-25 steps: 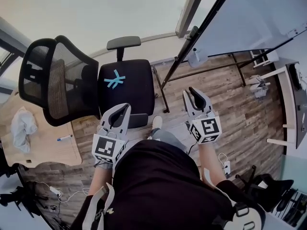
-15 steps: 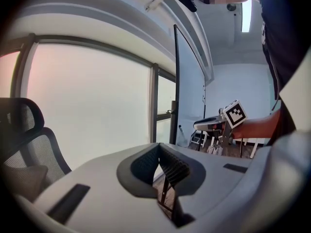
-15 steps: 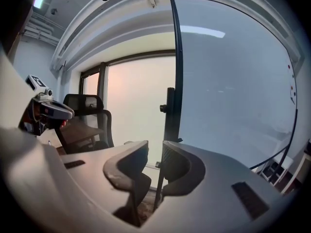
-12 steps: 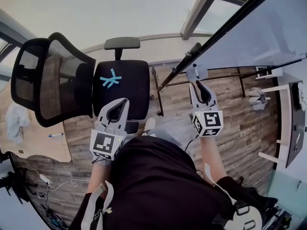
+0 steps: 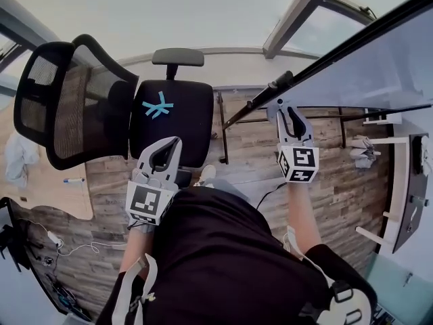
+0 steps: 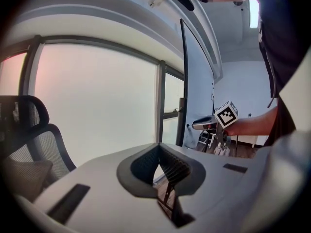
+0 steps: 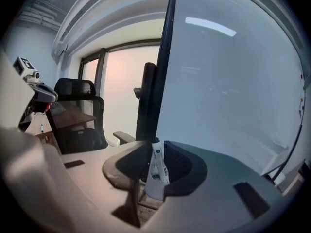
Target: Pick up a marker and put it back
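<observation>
Pushes the right gripper (image 5: 289, 111) farther forward than a second ago, from over the wooden floor (image 5: 250, 151) right up to the black rail (image 5: 277, 83) along the lower edge of the whiteboard (image 5: 379, 53). Leaves the left gripper (image 5: 173, 143) about where it was, low in front of the body, just beside the front edge of the black office chair (image 5: 169, 117).

Closes the right gripper's jaws on a marker (image 7: 156, 171): white barrel, dark cap uppermost, standing nearly upright between the ribbed pads with a slight lean, as seen in the right gripper view. Hides the marker's lower end behind the jaws, so possibly still resting on the rail, possibly just clear of it. Behind the marker, the dark frame of the whiteboard rising straight up, with the pale board face filling the right of that view.

Holds the left gripper's jaws together, tips touching, with nothing between them; only a sliver of floor visible through the small gap below the tips. Points that gripper toward a wide bright window (image 6: 97, 106), with the chair's mesh back at the far left of the left gripper view.

Well apart on the left in the head view, a blue-tipped pen (image 5: 73, 180) lying on a pale wooden surface (image 5: 47, 195).
</observation>
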### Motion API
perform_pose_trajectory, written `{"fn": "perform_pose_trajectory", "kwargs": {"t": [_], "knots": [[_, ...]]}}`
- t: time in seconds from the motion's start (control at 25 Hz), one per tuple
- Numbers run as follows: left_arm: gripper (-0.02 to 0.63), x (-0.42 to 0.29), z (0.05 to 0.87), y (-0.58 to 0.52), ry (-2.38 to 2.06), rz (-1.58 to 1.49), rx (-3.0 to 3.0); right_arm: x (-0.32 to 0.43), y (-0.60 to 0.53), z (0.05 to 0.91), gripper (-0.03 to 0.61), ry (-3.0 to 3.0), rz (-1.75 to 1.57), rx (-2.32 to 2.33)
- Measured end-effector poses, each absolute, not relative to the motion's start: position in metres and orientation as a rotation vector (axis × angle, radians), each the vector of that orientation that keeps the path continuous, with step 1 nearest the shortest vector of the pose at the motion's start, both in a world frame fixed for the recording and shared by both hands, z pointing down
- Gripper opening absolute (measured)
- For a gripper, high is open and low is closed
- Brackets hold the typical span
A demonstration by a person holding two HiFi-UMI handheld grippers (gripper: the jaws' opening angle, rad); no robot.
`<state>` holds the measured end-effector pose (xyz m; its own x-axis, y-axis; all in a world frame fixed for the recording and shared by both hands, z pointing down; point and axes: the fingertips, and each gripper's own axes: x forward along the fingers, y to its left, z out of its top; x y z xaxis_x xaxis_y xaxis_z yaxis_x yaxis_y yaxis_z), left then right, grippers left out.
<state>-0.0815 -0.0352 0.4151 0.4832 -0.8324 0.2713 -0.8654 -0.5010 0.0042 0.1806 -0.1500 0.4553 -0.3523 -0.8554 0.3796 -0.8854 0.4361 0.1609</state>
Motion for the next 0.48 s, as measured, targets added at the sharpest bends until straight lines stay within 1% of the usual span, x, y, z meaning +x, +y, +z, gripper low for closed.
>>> {"fn": "perform_pose_trajectory", "kwargs": {"t": [0.48], "knots": [[0.008,-0.095,0.414,-0.035,-1.549,0.349,2.549,0.171,-0.169,0.473,0.112,-2.238,0.09,1.398]]}}
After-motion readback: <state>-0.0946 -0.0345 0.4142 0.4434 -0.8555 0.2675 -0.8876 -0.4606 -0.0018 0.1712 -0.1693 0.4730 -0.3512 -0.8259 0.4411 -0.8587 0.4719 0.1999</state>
